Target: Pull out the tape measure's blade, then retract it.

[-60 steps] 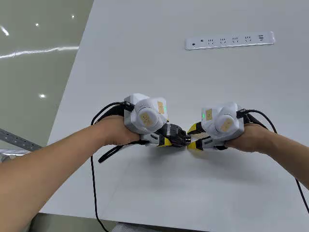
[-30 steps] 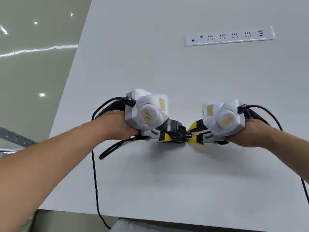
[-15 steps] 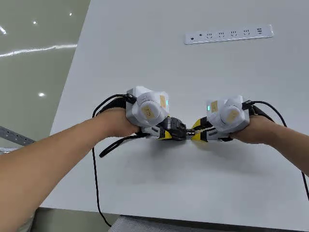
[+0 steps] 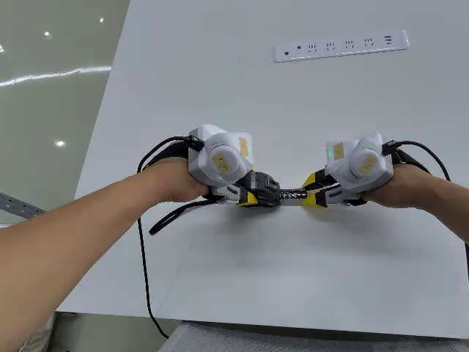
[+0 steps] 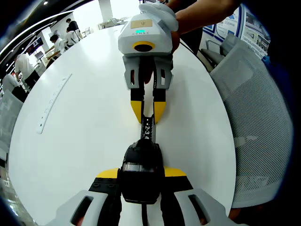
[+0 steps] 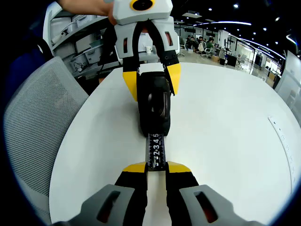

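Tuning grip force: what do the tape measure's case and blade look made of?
The case looks matte black with soft sheen, likely moulded plastic or rubber overmould. The blade is a thin dark strip with white printed numerals, probably coated steel.

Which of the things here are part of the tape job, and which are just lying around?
In use: tape measure, clamped by left gripper; its blade, pinched by right gripper.
Just lying about: power strip, chair.
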A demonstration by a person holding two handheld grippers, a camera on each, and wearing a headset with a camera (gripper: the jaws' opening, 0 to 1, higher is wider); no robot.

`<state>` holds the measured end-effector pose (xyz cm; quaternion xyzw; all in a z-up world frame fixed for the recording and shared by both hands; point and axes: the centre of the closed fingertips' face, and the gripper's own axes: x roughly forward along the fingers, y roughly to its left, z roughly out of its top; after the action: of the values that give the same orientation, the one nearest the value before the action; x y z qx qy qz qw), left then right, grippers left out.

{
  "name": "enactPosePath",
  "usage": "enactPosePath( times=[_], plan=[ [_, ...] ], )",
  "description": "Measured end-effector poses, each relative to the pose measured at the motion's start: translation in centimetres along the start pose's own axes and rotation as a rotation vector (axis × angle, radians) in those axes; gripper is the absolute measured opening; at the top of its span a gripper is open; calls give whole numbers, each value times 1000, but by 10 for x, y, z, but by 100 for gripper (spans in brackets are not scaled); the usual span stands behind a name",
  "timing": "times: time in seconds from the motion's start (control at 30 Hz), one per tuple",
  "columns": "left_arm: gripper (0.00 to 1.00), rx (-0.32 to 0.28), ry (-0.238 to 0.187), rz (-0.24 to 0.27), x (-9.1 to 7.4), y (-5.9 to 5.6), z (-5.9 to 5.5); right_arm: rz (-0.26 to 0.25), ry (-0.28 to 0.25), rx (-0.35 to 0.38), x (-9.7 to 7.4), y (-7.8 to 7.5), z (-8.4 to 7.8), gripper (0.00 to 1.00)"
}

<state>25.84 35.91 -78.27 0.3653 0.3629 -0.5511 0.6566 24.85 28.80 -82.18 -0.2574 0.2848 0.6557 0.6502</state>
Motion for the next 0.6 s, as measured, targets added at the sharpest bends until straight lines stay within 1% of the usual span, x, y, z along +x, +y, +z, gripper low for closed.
enactPosePath(
  times=[0.4,0.6],
  plan=[
    [27,8,8,-6,0,-1,1,-9,12,13,-17,2,-13,10],
    [27,5,9,-5,0,-1,1,-12,17,17,-23,2,-17,10]
  ],
)
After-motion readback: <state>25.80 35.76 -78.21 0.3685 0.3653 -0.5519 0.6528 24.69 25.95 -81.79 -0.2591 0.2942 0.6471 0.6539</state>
